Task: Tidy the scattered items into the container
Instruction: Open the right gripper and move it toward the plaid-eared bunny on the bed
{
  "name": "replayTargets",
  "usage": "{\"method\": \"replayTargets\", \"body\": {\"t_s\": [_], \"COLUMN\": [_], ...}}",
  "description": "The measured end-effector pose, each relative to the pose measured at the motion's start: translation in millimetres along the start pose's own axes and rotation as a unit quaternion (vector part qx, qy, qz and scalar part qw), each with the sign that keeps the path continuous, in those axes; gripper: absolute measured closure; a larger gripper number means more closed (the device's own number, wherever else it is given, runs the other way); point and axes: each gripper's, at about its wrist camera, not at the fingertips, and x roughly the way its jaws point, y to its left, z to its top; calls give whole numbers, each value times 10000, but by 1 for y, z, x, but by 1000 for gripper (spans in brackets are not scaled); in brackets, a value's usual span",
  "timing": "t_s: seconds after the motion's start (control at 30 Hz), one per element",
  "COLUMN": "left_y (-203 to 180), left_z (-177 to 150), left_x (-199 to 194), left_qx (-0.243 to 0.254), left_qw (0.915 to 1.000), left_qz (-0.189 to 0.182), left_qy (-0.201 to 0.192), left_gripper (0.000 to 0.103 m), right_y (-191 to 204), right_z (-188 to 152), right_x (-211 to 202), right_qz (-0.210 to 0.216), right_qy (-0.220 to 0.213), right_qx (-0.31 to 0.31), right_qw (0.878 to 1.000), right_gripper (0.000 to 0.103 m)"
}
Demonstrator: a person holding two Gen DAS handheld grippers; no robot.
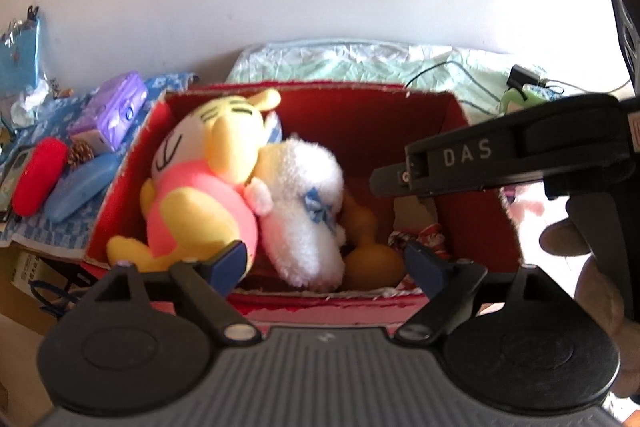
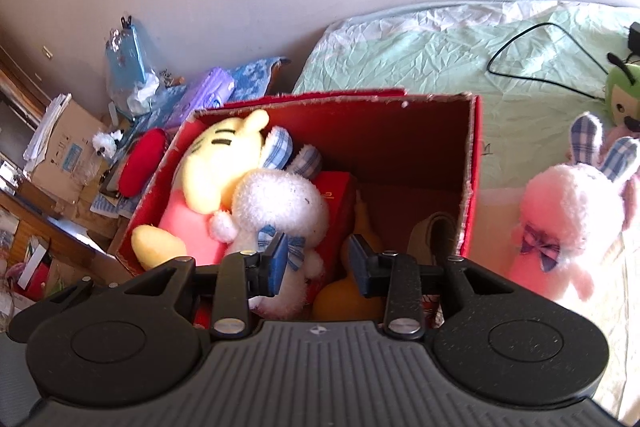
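Observation:
A red cardboard box [image 1: 360, 115] [image 2: 474, 163] stands on the bed. Inside lie a yellow and pink plush [image 1: 200, 179] [image 2: 216, 163], a white bunny plush [image 1: 304, 207] [image 2: 280, 203] and an orange gourd-shaped toy [image 1: 368, 251] [image 2: 344, 295]. My left gripper [image 1: 326, 267] is open and empty above the box's near edge. My right gripper [image 2: 320, 263] is open and empty above the box; its body [image 1: 500, 155] reaches in from the right in the left wrist view. A pink bunny plush [image 2: 560, 219] stands on the bed right of the box.
A green plush [image 2: 624, 95] and a black cable [image 2: 532, 47] lie on the green sheet [image 2: 400, 59]. Left of the box are a red case [image 1: 38, 179], a blue case [image 1: 80, 187], a purple pack [image 1: 116, 107] and cardboard boxes [image 2: 60, 151].

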Motion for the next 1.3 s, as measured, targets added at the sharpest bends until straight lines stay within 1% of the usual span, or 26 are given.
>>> {"method": "replayTargets", "body": {"t_s": [0.17,0.3,0.43,0.5,0.6,0.7,0.8,0.87,0.97,1.1,1.3], "left_y": [-13,-29,-53,-66,-89,-114,-139,-154,-174,-193,-213], "left_z": [6,12,17,20,21,21,19,18,15,12,4], "left_x": [-6,-10,-17,-21,-24,-22,-17,-13,-8,6,35], "left_qx": [169,256,503,610,759,908,999,1028,1056,979,781], "left_qw": [9997,9991,9972,9958,9932,9907,9892,9884,9870,9861,9867], "left_qz": [-40,-190,-349,-470,-675,-874,-968,-1052,-1153,-1283,-1421], "left_qy": [-194,-273,-426,-494,-568,-522,-452,-384,-364,-389,-98], "left_gripper": [15,15,15,15,14,14,14,11,8,8,8], "right_y": [-6,-20,-40,-54,-78,-104,-129,-144,-165,-185,-212], "right_z": [2,2,-1,-3,-6,-12,-20,-26,-34,-40,-44], "right_x": [-26,-47,-69,-81,-97,-108,-114,-117,-121,-123,-119], "right_qz": [81,119,78,60,6,-176,-302,-412,-419,-445,-400], "right_qy": [-277,-430,-571,-647,-758,-827,-825,-826,-788,-691,-513], "right_qx": [102,283,503,640,881,1106,1369,1473,1647,1674,1678], "right_qw": [9995,9986,9971,9958,9932,9903,9867,9848,9823,9825,9837], "right_gripper": [66,65,63,60,60,59,57,57,57,57,53]}}
